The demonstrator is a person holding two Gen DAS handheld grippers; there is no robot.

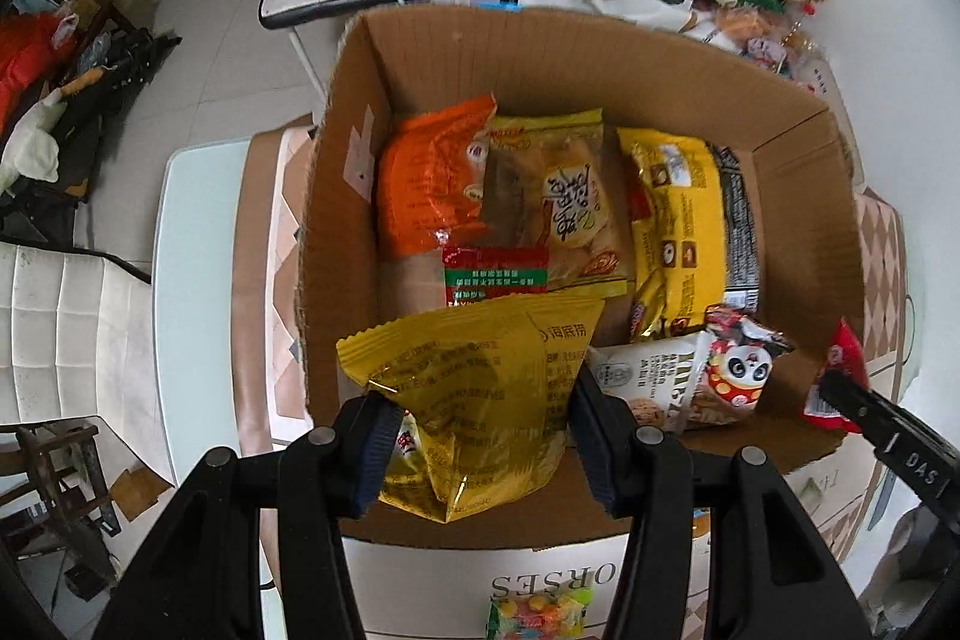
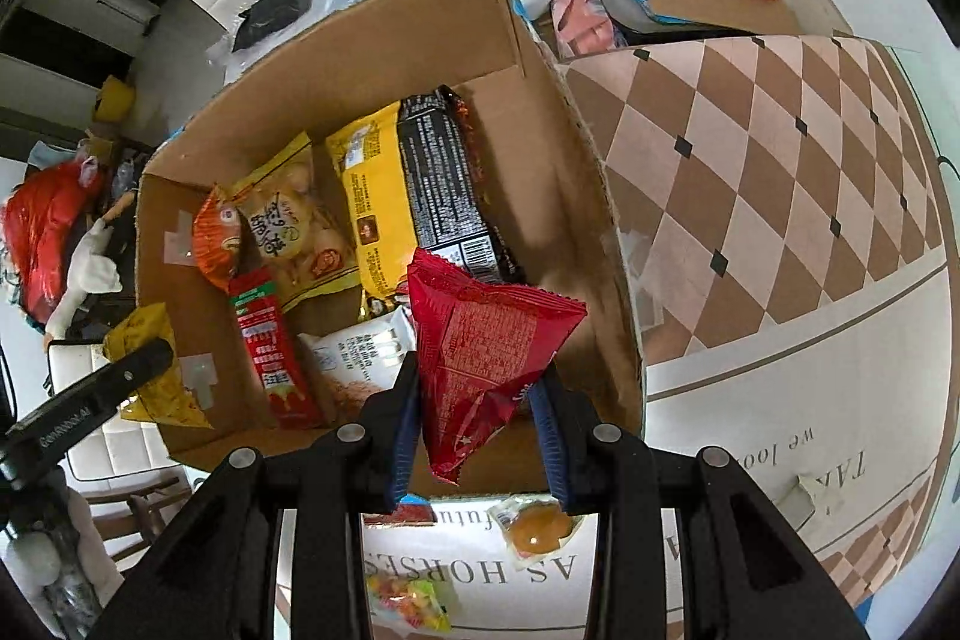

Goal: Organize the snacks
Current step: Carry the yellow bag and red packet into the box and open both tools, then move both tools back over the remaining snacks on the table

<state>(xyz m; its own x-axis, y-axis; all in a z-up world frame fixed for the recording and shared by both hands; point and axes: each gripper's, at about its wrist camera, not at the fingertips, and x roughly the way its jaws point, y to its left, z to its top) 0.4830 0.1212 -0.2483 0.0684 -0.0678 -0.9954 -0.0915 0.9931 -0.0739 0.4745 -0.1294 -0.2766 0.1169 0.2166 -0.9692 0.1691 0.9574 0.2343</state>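
I have the left gripper [image 1: 480, 430] clenched on a yellow snack bag [image 1: 480, 388], its blue pads pressing the bag's sides, and the bag hangs over the near edge of the cardboard box [image 1: 540, 58], at about 6 o'clock in the left wrist view. My right gripper [image 2: 477, 436] is grasping a red snack bag [image 2: 480, 346] by its lower corner, held above the box's near right corner; in the left wrist view that same red bag shows at about 4 o'clock. Inside the box I can see an orange packet [image 1: 426, 184] at the far left, a clear bread packet [image 1: 558, 202] beside it, a yellow biscuit pack [image 1: 678, 226] with a black packet [image 2: 444, 184] to its right, a small red sachet [image 1: 495, 271], a white packet [image 1: 648, 376] and a panda packet [image 1: 741, 364] nearer me. The box sits on a checkered tablecloth [image 2: 780, 172], with a small colourful candy bag [image 2: 408, 601] at 6 o'clock.
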